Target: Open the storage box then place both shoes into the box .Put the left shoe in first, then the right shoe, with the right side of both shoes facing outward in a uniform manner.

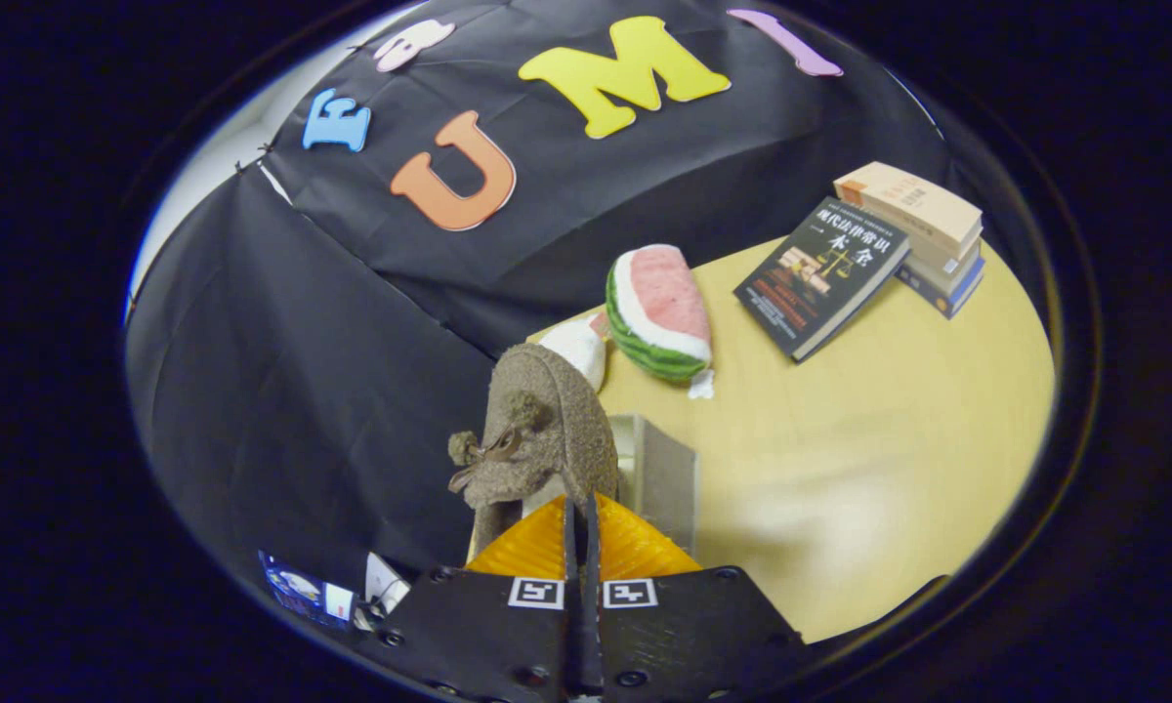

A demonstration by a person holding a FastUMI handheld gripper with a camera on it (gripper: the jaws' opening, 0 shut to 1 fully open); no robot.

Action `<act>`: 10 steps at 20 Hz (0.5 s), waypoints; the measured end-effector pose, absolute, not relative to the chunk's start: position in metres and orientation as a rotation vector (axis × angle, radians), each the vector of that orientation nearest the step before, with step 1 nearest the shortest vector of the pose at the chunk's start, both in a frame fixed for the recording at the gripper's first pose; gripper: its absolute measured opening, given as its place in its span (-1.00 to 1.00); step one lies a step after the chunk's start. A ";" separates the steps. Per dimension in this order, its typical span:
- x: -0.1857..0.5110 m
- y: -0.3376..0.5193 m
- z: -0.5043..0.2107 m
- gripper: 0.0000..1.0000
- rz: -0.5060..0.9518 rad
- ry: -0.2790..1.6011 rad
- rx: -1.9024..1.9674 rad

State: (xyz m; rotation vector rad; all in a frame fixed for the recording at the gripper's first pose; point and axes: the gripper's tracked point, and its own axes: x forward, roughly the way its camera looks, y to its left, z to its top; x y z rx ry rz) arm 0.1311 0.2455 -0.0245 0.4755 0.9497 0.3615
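Shoe (547,430) pinched by its edge in gripper (580,532), fingers pressed together on it, held aloft over table (889,439) edge. Pale box (659,469) just behind shoe, seemingly open. Judged: placement underway; which shoe unclear, other shoe's status unknown

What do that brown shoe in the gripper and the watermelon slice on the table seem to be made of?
The brown shoe, pinched between the gripper fingers, looks like matte suede or felt: fuzzy, speckled, with a small bow. The watermelon slice looks like a soft plush toy, fabric-textured with a white tag. The table seems smooth, pale wood laminate.
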 end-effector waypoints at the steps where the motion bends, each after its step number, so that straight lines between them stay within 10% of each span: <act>1: 0.132 0.257 -0.030 -1.00 0.347 0.946 0.483; 10: 0.118 0.279 -0.098 -1.00 0.142 0.952 0.398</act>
